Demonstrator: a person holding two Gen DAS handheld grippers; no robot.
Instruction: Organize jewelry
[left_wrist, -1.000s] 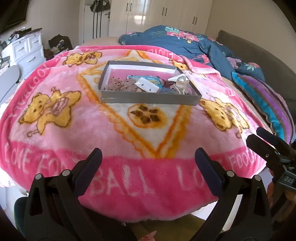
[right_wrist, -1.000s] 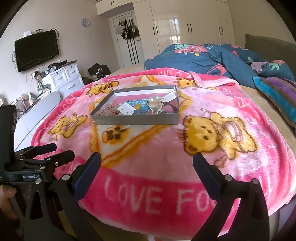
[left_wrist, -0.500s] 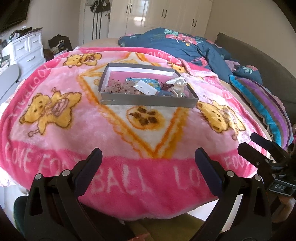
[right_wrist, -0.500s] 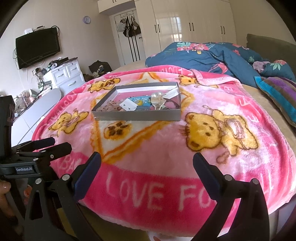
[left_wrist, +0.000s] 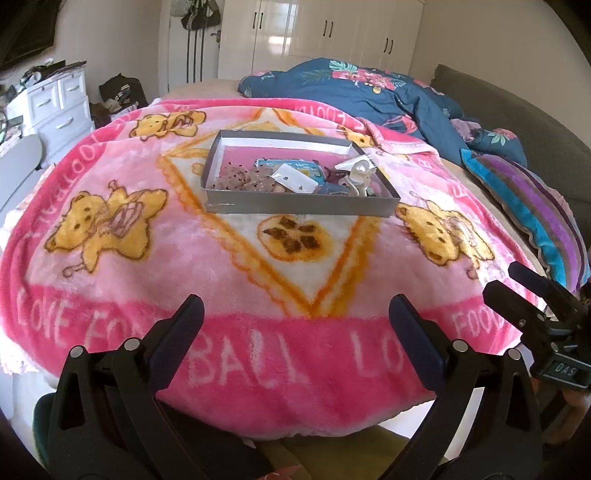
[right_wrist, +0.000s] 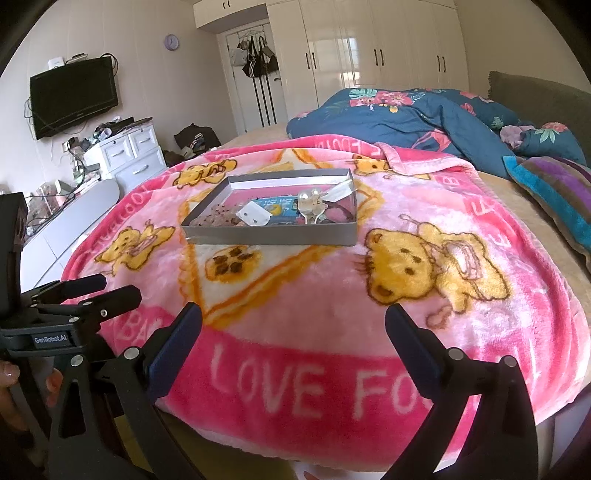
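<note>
A shallow grey box (left_wrist: 295, 208) sits on the pink bear blanket (left_wrist: 147, 280) in the middle of the bed; it also shows in the right wrist view (right_wrist: 269, 234). It holds jumbled jewelry: a brownish beaded heap (left_wrist: 243, 181), a white earring card (left_wrist: 295, 181), a blue packet (left_wrist: 291, 164) and a pearly white piece (left_wrist: 360, 171). My left gripper (left_wrist: 295, 321) is open and empty over the blanket's near edge, well short of the box. My right gripper (right_wrist: 293, 328) is open and empty, beside it to the right.
A dark blue floral duvet (left_wrist: 369, 92) lies crumpled at the back right, with a striped pillow (left_wrist: 535, 206) and a grey headboard (left_wrist: 524, 122) on the right. A white drawer unit (right_wrist: 125, 155) and a wall TV (right_wrist: 74, 96) stand left of the bed.
Both grippers have risen and pulled back a little, so the box sits lower and farther in view. Both stay open. Nothing in the box has moved.
</note>
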